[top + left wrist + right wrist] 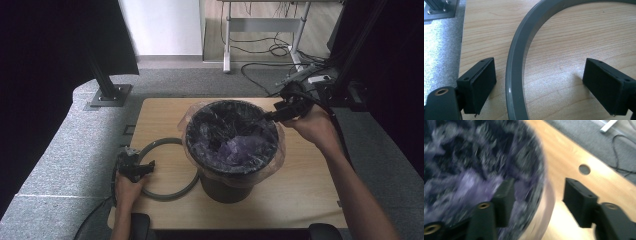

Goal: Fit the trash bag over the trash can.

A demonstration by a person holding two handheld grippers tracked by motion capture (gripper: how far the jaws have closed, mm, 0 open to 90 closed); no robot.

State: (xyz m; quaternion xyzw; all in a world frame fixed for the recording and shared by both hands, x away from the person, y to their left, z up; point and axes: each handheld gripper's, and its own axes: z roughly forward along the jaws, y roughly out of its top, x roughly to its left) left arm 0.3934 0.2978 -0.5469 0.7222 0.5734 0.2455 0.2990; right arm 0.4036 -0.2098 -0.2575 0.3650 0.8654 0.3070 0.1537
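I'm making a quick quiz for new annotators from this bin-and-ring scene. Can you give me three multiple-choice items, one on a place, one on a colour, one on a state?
1. Where does the grey ring lie?
A. Flat on the table, left of the bin
B. Pressed down on the bin's rim
C. On the carpet

2. What colour is the crumpled stuff at the bottom of the lined bin?
A. Yellow
B. Purple
C. Green

3. How does the left gripper stand to the ring?
A. Clamped shut on it
B. Open, with the ring's band between its jaws
C. Lifted far above it

Answers:
1. A: the high view shows the ring flat on the wood beside the bin.
2. B: purple shows through the clear liner in the high view.
3. B: the left gripper view shows gaps between both pads and the band.
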